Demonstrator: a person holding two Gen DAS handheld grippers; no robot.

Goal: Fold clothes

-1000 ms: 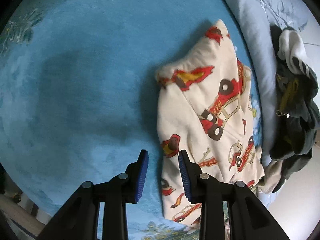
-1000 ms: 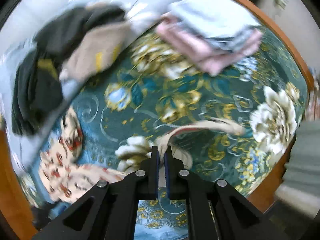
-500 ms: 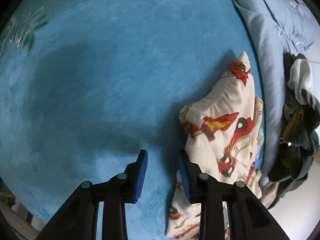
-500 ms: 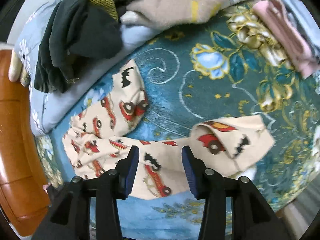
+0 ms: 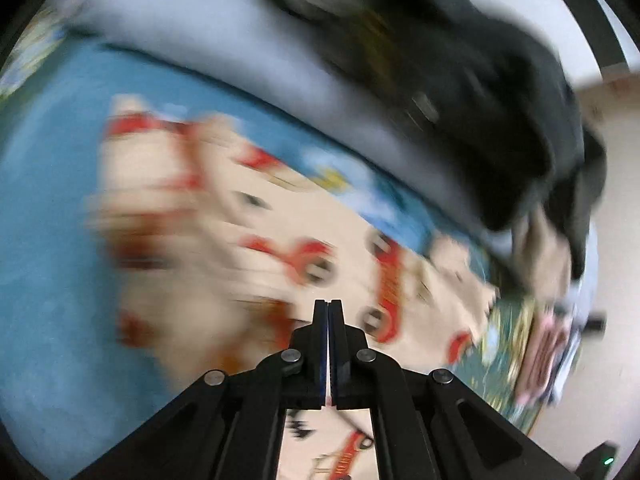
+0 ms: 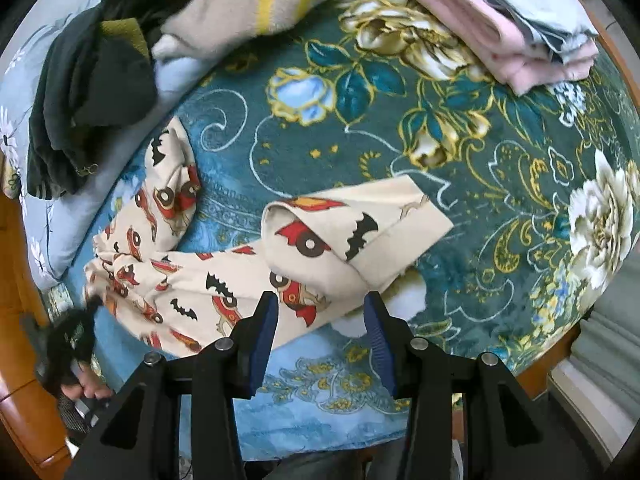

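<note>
My left tongs (image 5: 328,307) pinch the cream car-print garment (image 6: 240,280) (crumpled, partly doubled), right tongs (image 6: 320,300) gape empty above it, while a folded pile (image 6: 516,20) sits done and dark clothes (image 6: 80,92) wait.

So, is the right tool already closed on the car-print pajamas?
No, the right tool is open, its two blue pads wide apart above the car-print pajamas, gripping no cloth.

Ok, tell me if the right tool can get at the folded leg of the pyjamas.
Probably yes. The right tool is open and the folded leg lies just ahead on the blanket, with nothing lying over it or between them.
</note>
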